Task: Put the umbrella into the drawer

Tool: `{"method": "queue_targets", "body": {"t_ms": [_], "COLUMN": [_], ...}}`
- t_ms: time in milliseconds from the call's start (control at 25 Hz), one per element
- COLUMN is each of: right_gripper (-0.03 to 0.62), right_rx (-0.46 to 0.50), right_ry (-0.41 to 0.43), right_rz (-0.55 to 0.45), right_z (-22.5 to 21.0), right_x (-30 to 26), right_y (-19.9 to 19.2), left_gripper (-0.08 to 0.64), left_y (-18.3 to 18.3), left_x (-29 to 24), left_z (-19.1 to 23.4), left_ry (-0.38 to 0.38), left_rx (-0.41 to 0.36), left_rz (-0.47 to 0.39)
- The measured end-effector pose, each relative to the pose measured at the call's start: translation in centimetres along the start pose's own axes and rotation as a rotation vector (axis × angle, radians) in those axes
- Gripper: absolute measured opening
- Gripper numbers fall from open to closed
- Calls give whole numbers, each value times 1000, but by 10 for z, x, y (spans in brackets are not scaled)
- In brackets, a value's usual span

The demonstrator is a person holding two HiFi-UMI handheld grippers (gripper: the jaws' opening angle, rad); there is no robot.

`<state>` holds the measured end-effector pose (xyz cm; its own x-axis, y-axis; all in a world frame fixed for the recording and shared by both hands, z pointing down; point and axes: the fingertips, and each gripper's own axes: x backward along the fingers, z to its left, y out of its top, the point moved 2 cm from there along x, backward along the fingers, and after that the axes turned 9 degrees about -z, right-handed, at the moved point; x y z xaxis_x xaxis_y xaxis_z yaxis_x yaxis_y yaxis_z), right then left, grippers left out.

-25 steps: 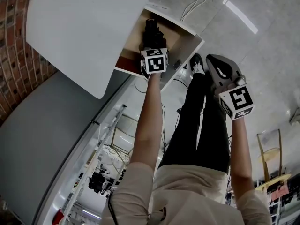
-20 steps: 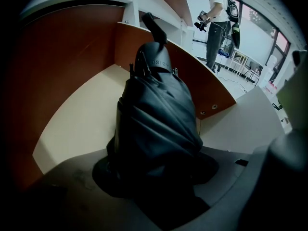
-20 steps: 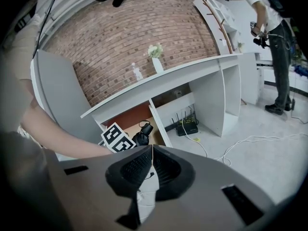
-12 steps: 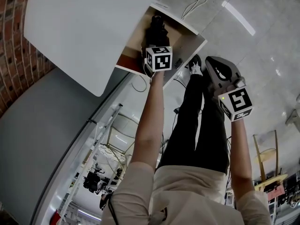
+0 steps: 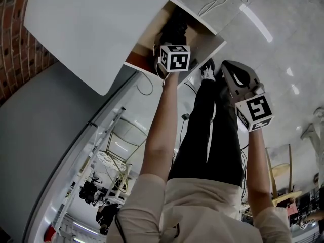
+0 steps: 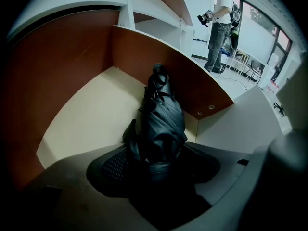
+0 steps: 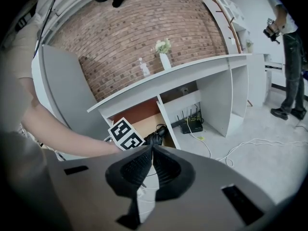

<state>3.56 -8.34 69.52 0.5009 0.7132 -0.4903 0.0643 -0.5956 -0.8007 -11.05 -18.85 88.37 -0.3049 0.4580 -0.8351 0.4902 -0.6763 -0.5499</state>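
Black crumpled-fabric umbrella (image 6: 159,121) lies on the smooth beige floor of the drawer (image 6: 82,114), between the left tongs (image 6: 156,159), which have just been opening wide. Right tongs (image 7: 151,148) closed, empty. Brick wall (image 7: 144,28) behind.

The umbrella (image 6: 159,119) is creased black cloth with a faint sheen. The drawer (image 6: 86,114) has a smooth, matt cream bottom and reddish-brown, wood-look sides. The brick wall (image 7: 144,28) looks rough; the shelving (image 7: 192,69) is smooth white, and the floor (image 7: 260,158) is pale grey and matt.
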Motion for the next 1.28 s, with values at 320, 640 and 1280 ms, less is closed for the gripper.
{"method": "queue_targets", "body": {"t_ms": [320, 640, 1280], "right_gripper": [68, 68, 68], "right_rx": [8, 18, -108], "right_ry": [22, 31, 148], "right_rz": [8, -11, -29], "right_z": [4, 6, 43], "right_x": [3, 11, 57], "right_y": [-4, 19, 69], "left_gripper": [290, 290, 288], "left_y": [5, 27, 68], "left_x": [13, 47, 203], "left_z": [1, 1, -16], "left_ry": [31, 62, 143], "left_rx": [15, 41, 273], "left_rz": [-23, -58, -226]}}
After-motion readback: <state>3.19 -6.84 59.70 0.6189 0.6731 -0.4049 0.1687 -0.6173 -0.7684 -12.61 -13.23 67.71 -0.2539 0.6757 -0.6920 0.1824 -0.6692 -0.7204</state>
